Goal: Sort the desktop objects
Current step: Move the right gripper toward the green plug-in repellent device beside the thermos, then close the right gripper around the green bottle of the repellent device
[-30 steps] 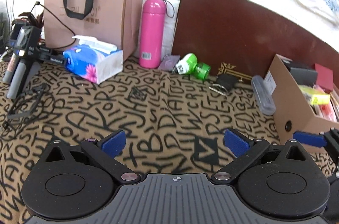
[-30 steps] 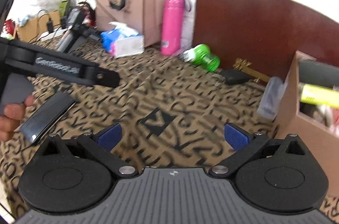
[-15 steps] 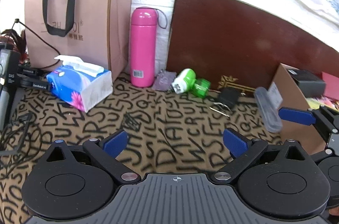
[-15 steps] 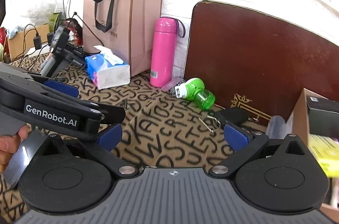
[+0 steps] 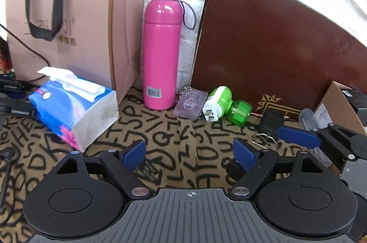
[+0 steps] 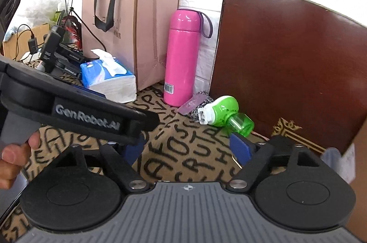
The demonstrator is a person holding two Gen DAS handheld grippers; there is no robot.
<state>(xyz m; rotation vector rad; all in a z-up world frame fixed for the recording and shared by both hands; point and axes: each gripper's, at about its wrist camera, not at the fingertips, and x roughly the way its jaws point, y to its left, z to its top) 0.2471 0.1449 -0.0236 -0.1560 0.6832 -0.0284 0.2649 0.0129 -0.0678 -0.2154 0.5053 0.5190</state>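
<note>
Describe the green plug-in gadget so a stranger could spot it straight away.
Find the dark red board leaning on the white wall. At its lower left corner, right of the upright pink bottle, the green gadget lies on its side on the lettered cloth. Only it is bright green, with white plug prongs.

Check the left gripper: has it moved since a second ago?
Yes. The left gripper has closed in on the pink bottle, which now looms larger ahead; its jaws are closing on nothing.
</note>
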